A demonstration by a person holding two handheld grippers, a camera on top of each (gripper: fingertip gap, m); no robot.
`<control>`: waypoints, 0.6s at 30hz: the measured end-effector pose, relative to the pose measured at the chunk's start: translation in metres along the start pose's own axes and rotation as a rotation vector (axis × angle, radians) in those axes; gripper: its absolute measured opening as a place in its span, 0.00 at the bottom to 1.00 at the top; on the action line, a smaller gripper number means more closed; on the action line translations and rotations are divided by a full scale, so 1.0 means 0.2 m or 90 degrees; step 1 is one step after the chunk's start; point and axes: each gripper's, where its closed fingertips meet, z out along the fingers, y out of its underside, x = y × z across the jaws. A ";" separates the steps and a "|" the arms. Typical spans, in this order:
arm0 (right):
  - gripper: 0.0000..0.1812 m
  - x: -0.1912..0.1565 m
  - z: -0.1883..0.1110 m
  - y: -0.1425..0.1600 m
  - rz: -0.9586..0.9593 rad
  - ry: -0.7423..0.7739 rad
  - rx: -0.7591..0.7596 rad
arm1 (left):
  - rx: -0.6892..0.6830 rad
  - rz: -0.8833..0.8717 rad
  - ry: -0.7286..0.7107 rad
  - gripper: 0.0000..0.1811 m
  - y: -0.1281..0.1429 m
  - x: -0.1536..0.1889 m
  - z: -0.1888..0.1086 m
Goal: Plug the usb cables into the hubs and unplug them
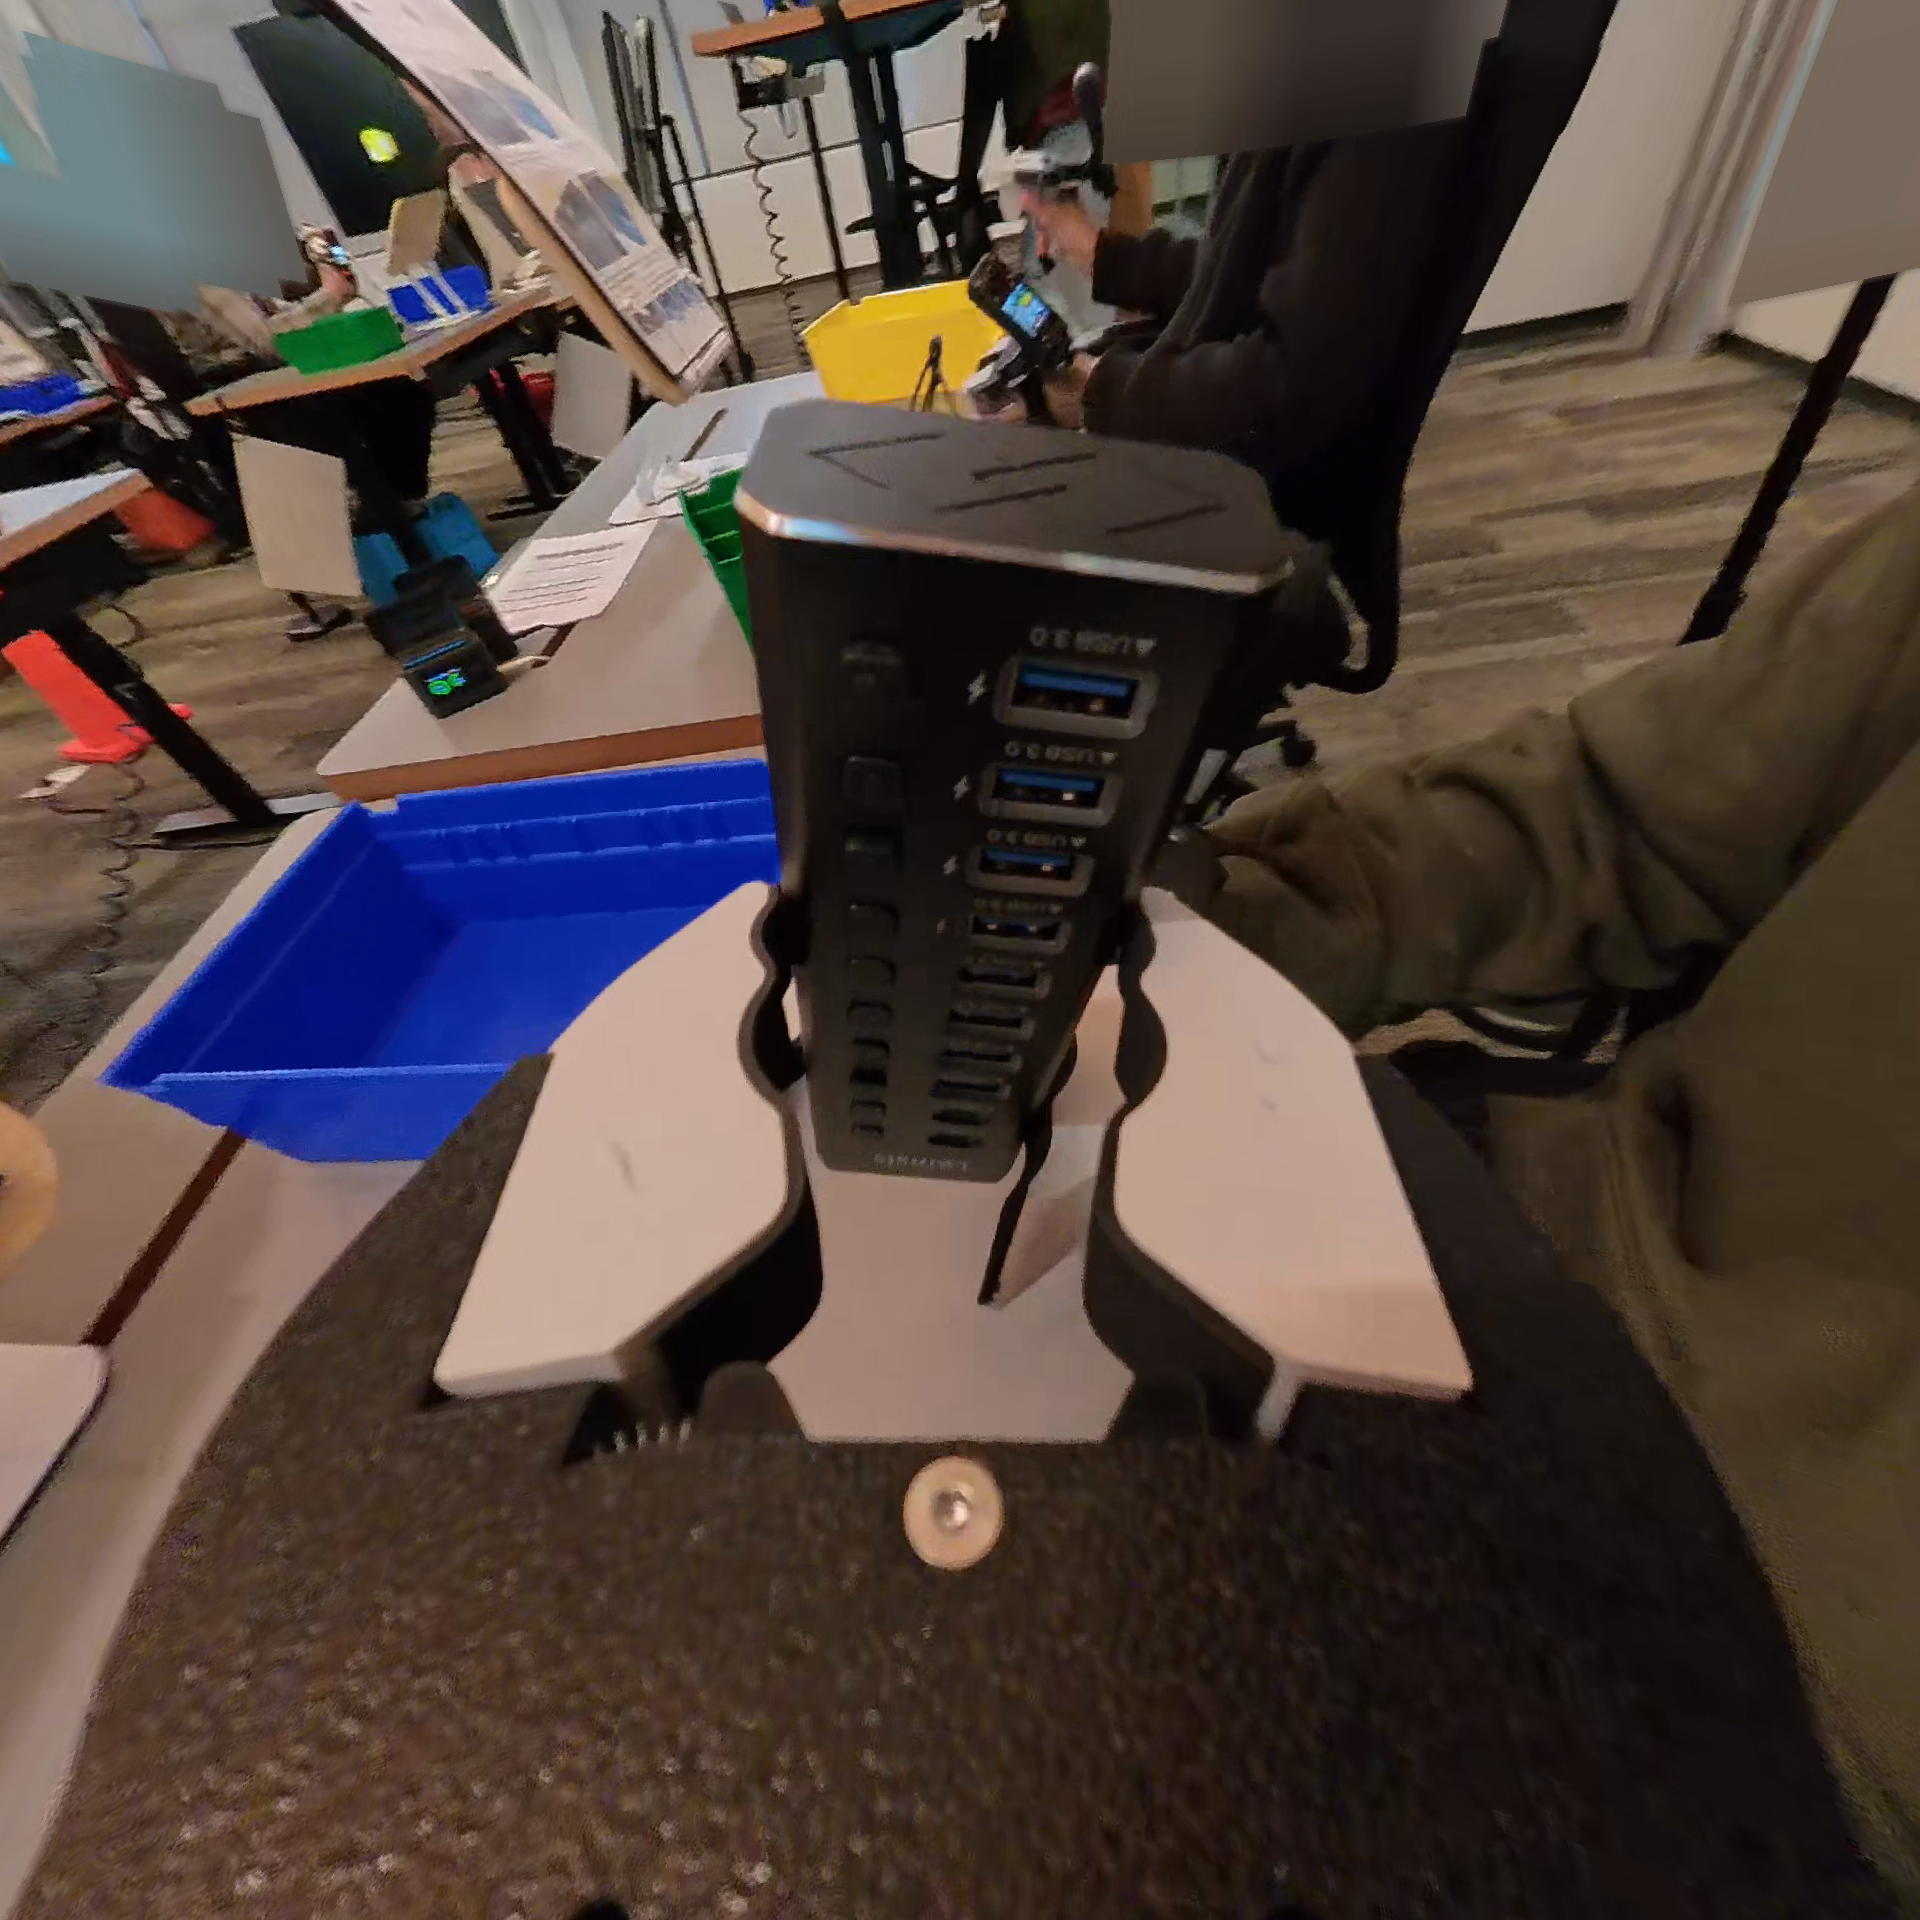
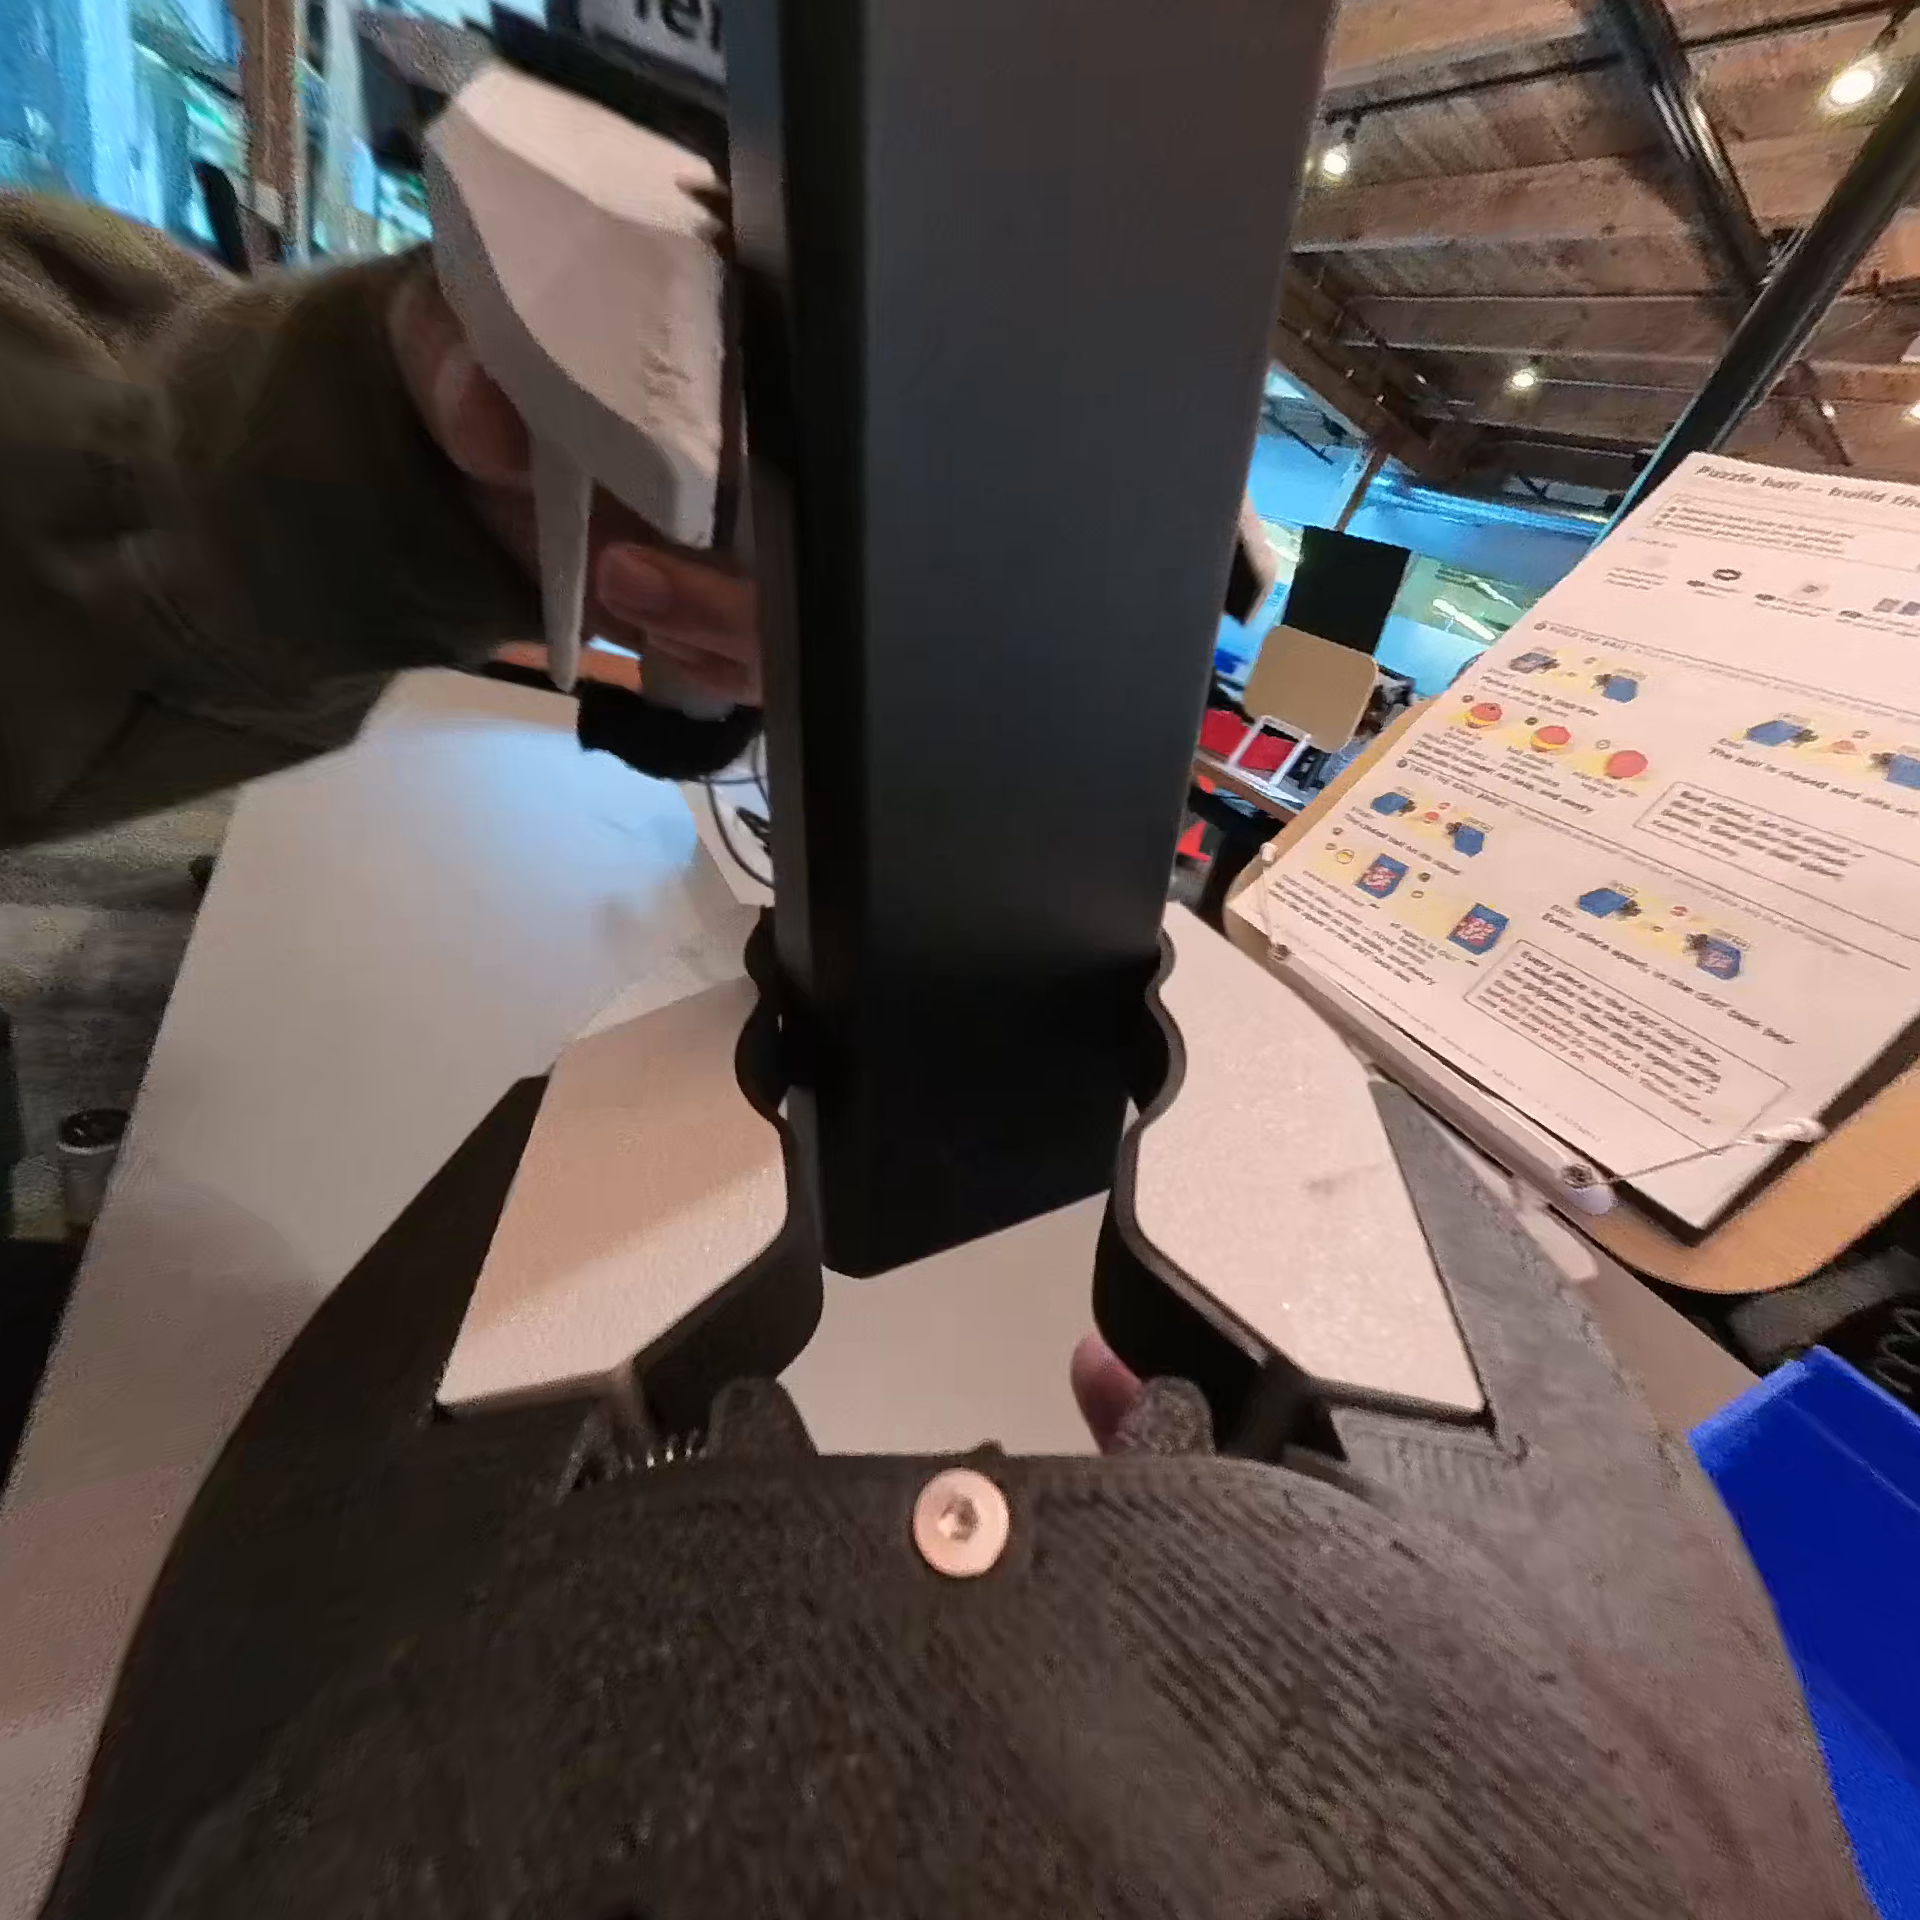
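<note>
Still the getting-ready step: black hub [image 1: 997, 790] held up off the tabletop [image 1: 623, 675], ports facing the left view. Left gripper [image 1: 951, 997] fingers pinching its lower end; right gripper [image 2: 956, 1049] fingers pinching the same hub from the plain back side. No cable seen, nothing plugged in. Next: free one gripper, fetch a cable. Blue bin [image 1: 436, 966] looks empty; yellow bin [image 1: 894, 338] unclear.

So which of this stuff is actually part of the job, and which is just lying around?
Part of the job:
black hub
left gripper
right gripper

Just lying around:
blue bin
yellow bin
instruction sheet
</note>
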 end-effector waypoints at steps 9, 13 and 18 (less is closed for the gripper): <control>0.35 0.27 -0.09 0.07 -0.096 0.193 -0.093 | -0.107 0.105 -0.160 0.44 -0.09 -0.05 -0.14; 0.36 0.38 -0.15 0.10 -0.210 0.299 -0.161 | -0.133 -0.148 -0.265 0.38 -0.12 -0.06 -0.14; 0.35 0.39 -0.17 0.09 -0.383 0.356 -0.212 | -0.119 -0.291 -0.266 0.26 -0.04 -0.13 -0.09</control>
